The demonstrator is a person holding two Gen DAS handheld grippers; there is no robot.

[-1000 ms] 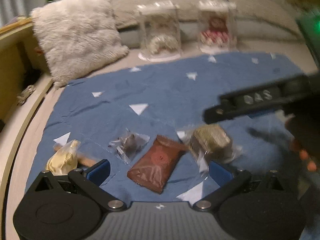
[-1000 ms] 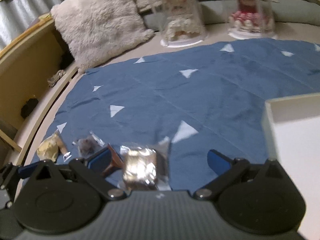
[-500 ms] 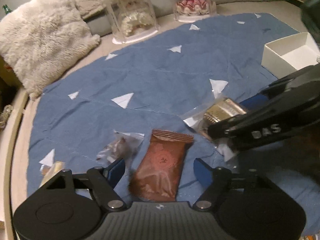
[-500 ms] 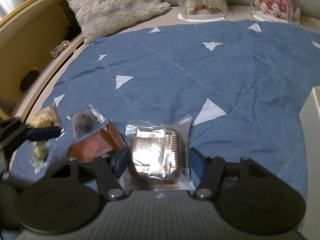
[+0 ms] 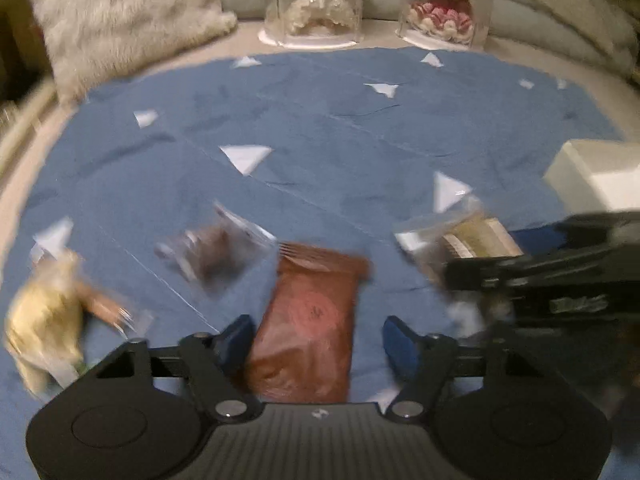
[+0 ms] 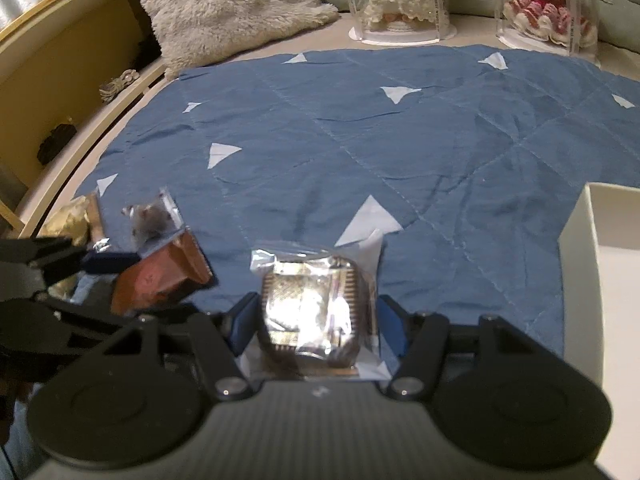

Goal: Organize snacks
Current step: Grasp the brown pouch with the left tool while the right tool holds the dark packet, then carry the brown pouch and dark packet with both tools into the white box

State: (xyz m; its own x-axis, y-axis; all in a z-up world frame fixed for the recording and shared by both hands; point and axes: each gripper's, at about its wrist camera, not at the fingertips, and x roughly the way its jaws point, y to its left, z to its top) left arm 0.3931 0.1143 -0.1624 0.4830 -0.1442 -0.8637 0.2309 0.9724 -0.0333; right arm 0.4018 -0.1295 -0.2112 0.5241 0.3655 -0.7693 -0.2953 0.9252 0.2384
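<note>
A brown snack packet (image 5: pixel 308 320) lies on the blue cloth (image 5: pixel 320 140) between the fingers of my left gripper (image 5: pixel 318 340), which is open around it. My right gripper (image 6: pixel 314 320) is shut on a clear-wrapped square biscuit (image 6: pixel 316 312); it also shows in the left wrist view (image 5: pixel 468 240). A small clear packet with a dark snack (image 5: pixel 212 252) and a gold-wrapped snack (image 5: pixel 48 316) lie to the left. A white box (image 6: pixel 600 280) stands at the right.
Two clear display cases with dolls (image 6: pixel 400 0) (image 6: pixel 548 4) stand at the back. A furry cushion (image 6: pixel 224 4) lies at the back left. A wooden ledge (image 6: pixel 60 60) runs along the left.
My left gripper has closed in around the brown packet. My right gripper's fingers have narrowed onto the wrapped biscuit.
</note>
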